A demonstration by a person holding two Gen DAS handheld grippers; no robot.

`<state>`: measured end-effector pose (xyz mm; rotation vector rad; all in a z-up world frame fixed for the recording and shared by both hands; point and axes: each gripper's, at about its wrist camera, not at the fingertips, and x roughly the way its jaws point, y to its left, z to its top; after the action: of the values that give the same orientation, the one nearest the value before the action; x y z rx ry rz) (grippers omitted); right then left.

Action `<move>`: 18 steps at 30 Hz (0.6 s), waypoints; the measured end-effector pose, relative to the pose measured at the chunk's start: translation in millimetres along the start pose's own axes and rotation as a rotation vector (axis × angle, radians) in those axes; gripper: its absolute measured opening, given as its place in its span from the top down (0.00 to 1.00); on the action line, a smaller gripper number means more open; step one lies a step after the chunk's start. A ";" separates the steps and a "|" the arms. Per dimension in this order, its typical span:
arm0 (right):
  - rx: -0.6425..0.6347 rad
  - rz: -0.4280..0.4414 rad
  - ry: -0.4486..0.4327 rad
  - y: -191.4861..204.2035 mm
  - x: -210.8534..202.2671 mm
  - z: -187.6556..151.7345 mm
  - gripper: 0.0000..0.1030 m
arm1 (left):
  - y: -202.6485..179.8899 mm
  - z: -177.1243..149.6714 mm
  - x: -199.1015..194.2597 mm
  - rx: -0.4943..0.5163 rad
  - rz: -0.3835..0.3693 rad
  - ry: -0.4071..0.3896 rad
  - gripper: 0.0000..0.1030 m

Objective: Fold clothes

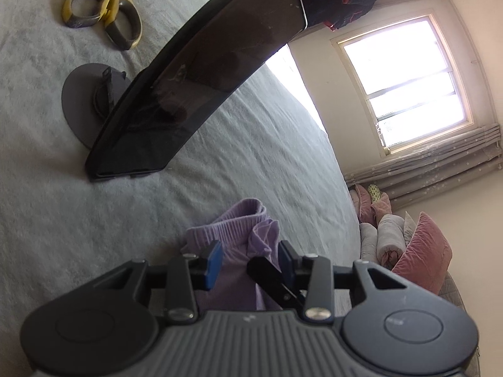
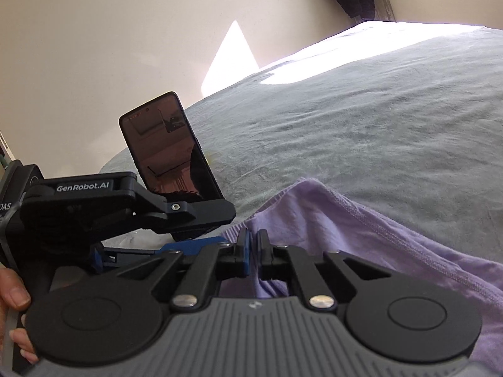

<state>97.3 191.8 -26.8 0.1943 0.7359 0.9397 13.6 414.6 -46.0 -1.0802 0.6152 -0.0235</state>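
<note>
My left tongs (image 1: 248, 260) stand partly apart with the ribbed cuff of the lilac garment (image 1: 232, 235) bunched between the blue pads; I cannot tell if they truly press it, and a black finger of the other tool crosses in front. My right tongs (image 2: 254, 248) are all but together, a fold of the same garment (image 2: 361, 235) at their tips; whether any cloth is actually pinched I cannot make out. The garment lies on the bed (image 2: 377, 125), just before both tools, spreading away to the right in the right-hand view.

I judge it a light, limp knit: it will sag and slide on itself, so seams and the ribbed edge are the places to grip, never the loose middle.

Beyond the garment a phone (image 1: 195, 81) leans on a round stand (image 1: 85, 100). Farther than the phone lie yellow scissors (image 1: 103, 15). Off the bed's far side from the garment sit pillows (image 1: 421, 251), below a window (image 1: 405, 78).
</note>
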 end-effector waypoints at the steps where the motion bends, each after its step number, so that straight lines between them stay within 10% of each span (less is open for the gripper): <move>1: 0.021 0.012 0.001 -0.9 -0.2 1.2 0.95 | -0.8 -0.5 -0.4 0.002 0.002 -0.007 0.61; 18: 0.040 -0.041 -0.002 -4.0 -14.7 0.7 0.82 | -1.5 -4.5 6.8 0.023 0.012 0.030 0.61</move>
<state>95.1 177.9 -21.0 0.2150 0.7550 0.8864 17.5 408.1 -49.3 -1.0554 0.6473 -0.0361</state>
